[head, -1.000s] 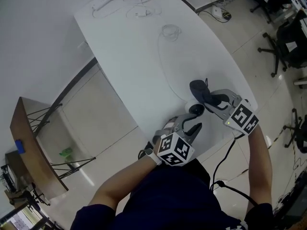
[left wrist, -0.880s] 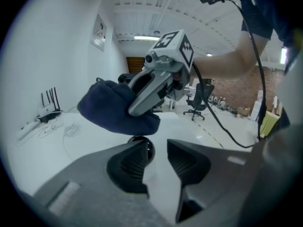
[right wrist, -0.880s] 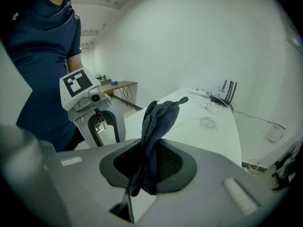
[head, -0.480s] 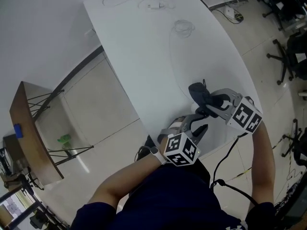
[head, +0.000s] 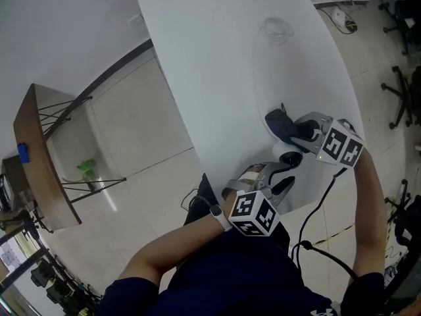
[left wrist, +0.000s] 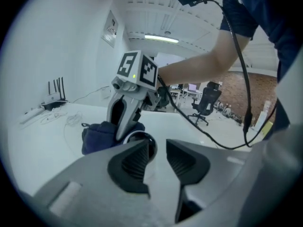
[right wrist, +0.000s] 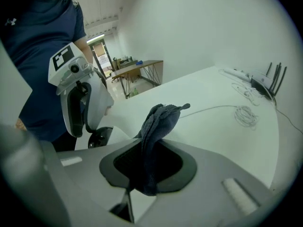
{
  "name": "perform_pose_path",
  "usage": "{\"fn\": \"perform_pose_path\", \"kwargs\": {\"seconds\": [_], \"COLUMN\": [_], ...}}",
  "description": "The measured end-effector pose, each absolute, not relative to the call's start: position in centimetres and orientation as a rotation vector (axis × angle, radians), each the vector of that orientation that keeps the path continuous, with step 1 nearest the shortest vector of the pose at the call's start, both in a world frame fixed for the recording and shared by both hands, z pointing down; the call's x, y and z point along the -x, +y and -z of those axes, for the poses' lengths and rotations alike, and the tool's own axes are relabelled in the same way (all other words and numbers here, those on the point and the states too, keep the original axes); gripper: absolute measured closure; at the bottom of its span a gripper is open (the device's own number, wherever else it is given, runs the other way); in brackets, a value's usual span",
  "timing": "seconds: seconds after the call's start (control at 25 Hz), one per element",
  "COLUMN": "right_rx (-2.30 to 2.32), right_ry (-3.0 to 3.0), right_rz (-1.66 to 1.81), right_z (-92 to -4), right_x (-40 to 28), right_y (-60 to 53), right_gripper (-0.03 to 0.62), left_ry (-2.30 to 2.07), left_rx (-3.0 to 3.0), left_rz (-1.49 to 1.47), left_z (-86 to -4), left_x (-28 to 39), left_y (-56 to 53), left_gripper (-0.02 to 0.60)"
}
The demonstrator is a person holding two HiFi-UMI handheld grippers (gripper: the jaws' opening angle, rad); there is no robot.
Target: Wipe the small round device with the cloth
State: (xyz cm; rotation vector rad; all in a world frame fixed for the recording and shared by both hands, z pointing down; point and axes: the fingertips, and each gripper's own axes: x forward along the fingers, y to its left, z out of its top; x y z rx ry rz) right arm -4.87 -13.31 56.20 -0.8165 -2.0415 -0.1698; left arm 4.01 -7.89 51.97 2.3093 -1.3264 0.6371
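Observation:
The small round device [head: 290,158], a black dome on a white base, sits near the front edge of the white table [head: 217,58]. My left gripper [head: 279,176] is right in front of it. Its jaws have just been closing and stand a little apart, with nothing between the pads. In the left gripper view the device [left wrist: 146,141] shows just past the left fingertip of that gripper [left wrist: 158,157]. My right gripper [head: 299,131] is shut on a dark blue cloth [head: 277,124], which hangs just beyond the device. In the right gripper view the cloth [right wrist: 156,126] sticks up from the jaws.
A thin white cable runs from the device to a coil [head: 276,26] farther up the table. A wooden side table [head: 39,157] stands on the floor at the left. Office chairs [head: 404,84] are at the right. A black cord trails from my right gripper off the table edge.
My right gripper has tipped further down and sunk with the cloth towards the table beside the device. The left gripper has stayed by the device. The head view has swung.

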Motion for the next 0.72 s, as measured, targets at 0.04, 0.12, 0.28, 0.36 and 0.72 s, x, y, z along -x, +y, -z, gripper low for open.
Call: {"fn": "perform_pose_path", "kwargs": {"seconds": [0.04, 0.12, 0.28, 0.36, 0.72], "right_rx": [0.837, 0.871, 0.853, 0.812, 0.373], "right_ry": [-2.02, -1.984, -1.944, -1.954, -2.337], "right_rz": [0.202, 0.253, 0.221, 0.199, -0.038], "right_z": [-56.9, -58.3, -60.6, -61.4, -54.8], "right_x": [4.9, 4.7, 3.4, 3.3, 6.4], "right_y": [-13.4, -13.5, -14.2, -14.4, -14.8], "right_gripper": [0.516, 0.516, 0.516, 0.517, 0.516], "left_ry": [-1.334, -1.347, -1.349, -1.351, -1.511], "left_rx": [-2.3, -2.281, -2.25, -2.233, -2.181], "left_rz": [-0.636, -0.631, -0.581, -0.571, -0.477], "left_z": [-52.0, -52.1, -52.1, -52.1, -49.9], "left_x": [-4.1, -4.5, -5.3, -5.1, 0.7], "left_y": [-8.0, -8.4, -9.4, -9.4, -3.6], "left_gripper": [0.466, 0.466, 0.466, 0.466, 0.48]}}
